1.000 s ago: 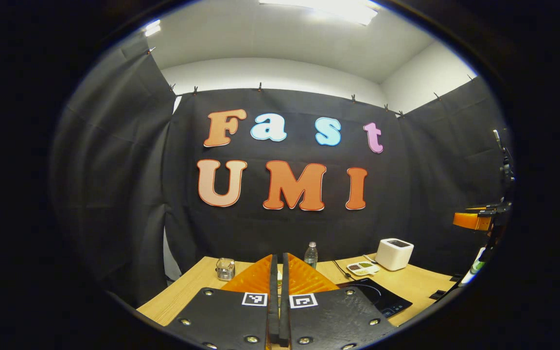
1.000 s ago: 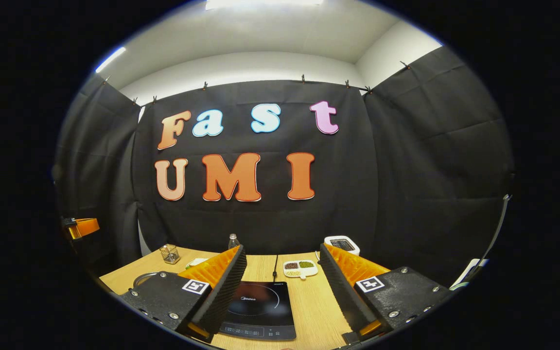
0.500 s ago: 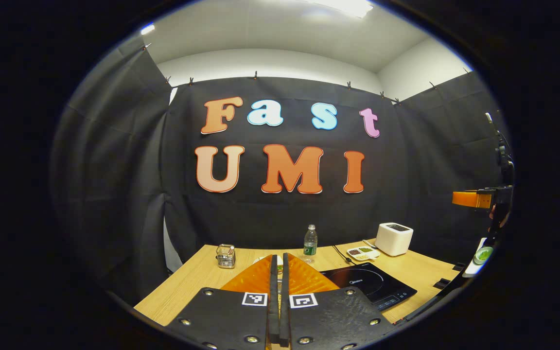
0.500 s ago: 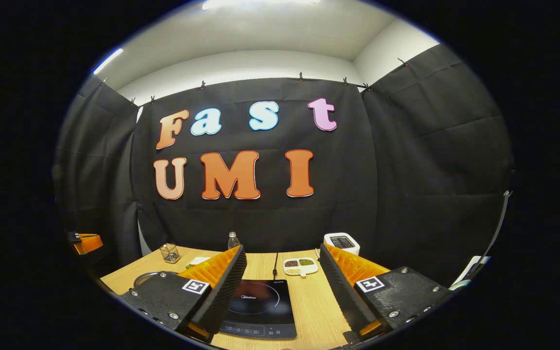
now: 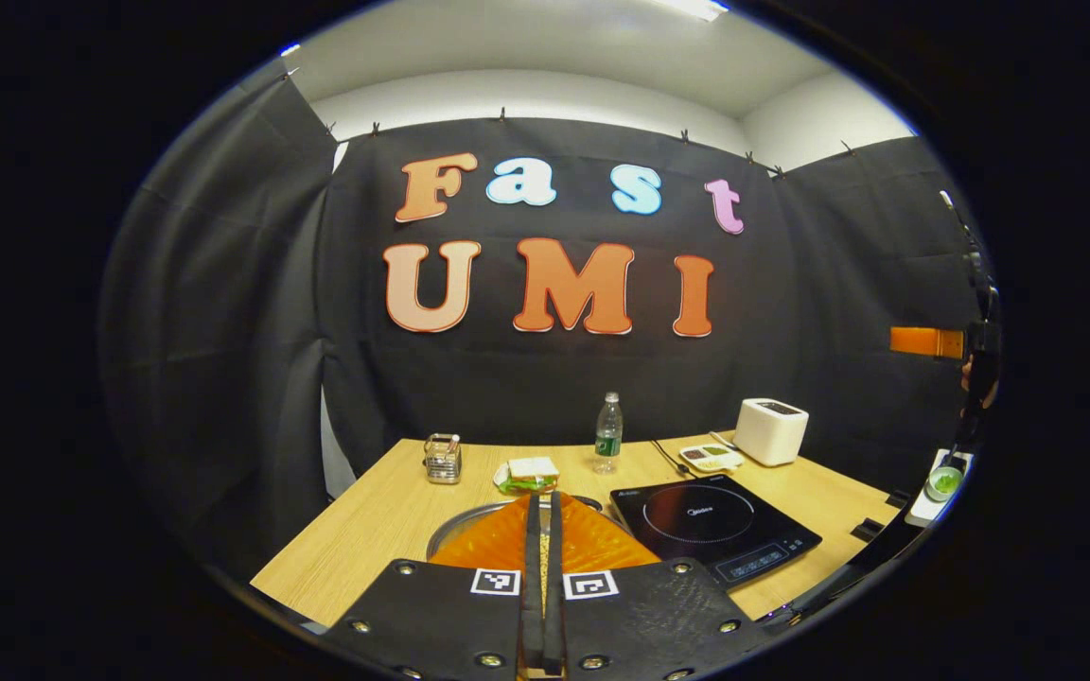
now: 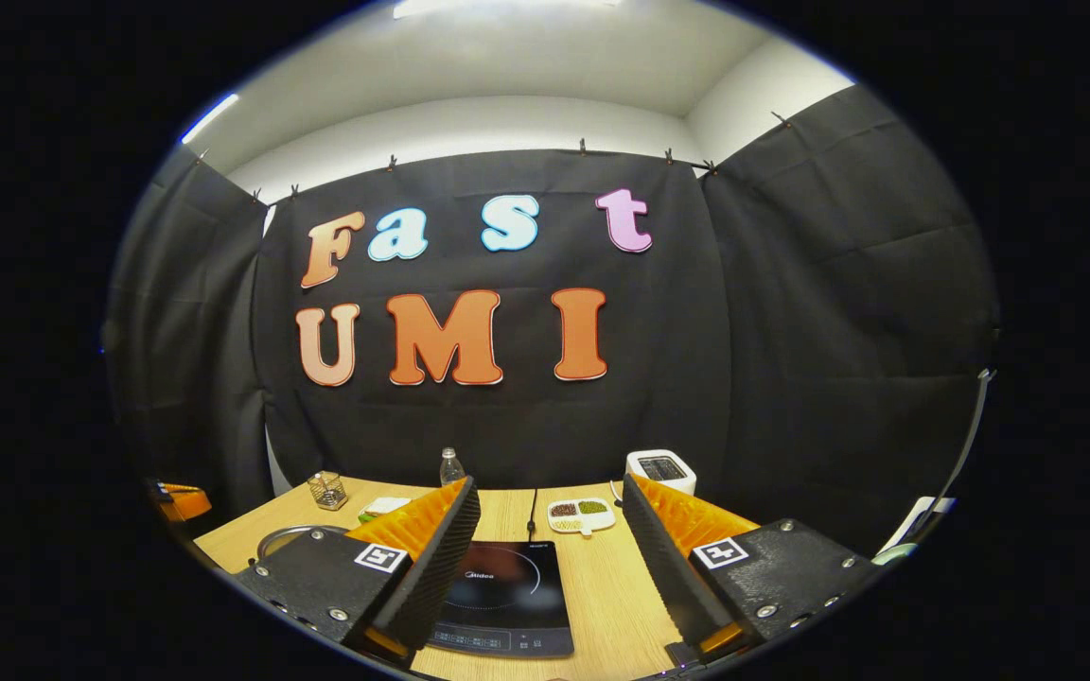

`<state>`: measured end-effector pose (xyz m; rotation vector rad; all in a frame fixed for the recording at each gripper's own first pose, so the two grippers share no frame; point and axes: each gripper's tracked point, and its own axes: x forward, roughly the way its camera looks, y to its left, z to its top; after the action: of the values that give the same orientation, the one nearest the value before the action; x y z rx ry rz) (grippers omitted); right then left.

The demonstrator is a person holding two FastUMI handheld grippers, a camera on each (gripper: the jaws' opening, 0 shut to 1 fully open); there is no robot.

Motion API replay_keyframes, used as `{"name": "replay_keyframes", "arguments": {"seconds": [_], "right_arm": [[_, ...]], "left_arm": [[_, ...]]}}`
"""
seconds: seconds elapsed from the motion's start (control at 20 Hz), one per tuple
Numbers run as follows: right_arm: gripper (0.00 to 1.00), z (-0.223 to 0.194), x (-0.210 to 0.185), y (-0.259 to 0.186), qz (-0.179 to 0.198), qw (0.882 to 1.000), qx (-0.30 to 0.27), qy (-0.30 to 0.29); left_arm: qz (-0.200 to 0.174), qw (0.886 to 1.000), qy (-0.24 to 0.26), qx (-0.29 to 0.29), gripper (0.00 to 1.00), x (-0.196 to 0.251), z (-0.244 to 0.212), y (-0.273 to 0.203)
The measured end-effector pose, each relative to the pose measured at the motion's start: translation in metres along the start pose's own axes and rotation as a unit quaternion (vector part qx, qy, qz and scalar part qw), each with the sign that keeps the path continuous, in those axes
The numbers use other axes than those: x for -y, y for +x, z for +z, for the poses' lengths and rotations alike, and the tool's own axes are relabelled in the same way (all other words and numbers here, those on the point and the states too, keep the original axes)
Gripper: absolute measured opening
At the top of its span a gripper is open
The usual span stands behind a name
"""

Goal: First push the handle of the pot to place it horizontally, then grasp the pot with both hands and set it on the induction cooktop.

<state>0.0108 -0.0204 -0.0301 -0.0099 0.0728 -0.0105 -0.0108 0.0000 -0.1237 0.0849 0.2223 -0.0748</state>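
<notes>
Here the room is a booth hung with black cloth under a white ceiling with a strip light. A light wooden surface point(image 5: 384, 511) fills the lower part of both views.

In the left gripper view the left tool point(image 5: 542, 530) is held above the near edge of the surface, its two fingers pressed together with nothing between them. Just beyond their tips lies the round metal pot point(image 5: 469, 520), of which mostly the grey rim shows. To its right, close by, sits the flat black induction cooktop point(image 5: 711, 525). Farther back stand a small wire basket point(image 5: 443, 458), a sandwich on a plate point(image 5: 528, 473), a clear plastic water bottle point(image 5: 608, 433), a white divided dish of beans point(image 5: 711, 459) and a white box-shaped appliance point(image 5: 770, 430).

In the right gripper view the right tool point(image 6: 550, 530) is spread wide and holds nothing; the cooktop point(image 6: 505, 596) lies between its fingers on the surface point(image 6: 616, 605). The pot's rim point(image 6: 285, 539) curves at the left, behind the left finger.
</notes>
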Motion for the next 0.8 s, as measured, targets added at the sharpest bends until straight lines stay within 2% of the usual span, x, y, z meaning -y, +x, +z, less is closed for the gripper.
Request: {"name": "replay_keyframes", "arguments": {"seconds": [0.5, 0.8], "right_arm": [[0.94, -0.008, -0.003, 0.005, 0.003, 1.000, -0.007, 0.006], [0.94, -0.014, -0.006, 0.007, 0.005, 1.000, -0.014, 0.004]], "left_arm": [[0.013, 0.996, -0.006, -0.086, 0.02, -0.014, -0.084, 0.001], [0.028, 0.988, -0.042, -0.149, 0.02, -0.028, -0.141, -0.003]]}}
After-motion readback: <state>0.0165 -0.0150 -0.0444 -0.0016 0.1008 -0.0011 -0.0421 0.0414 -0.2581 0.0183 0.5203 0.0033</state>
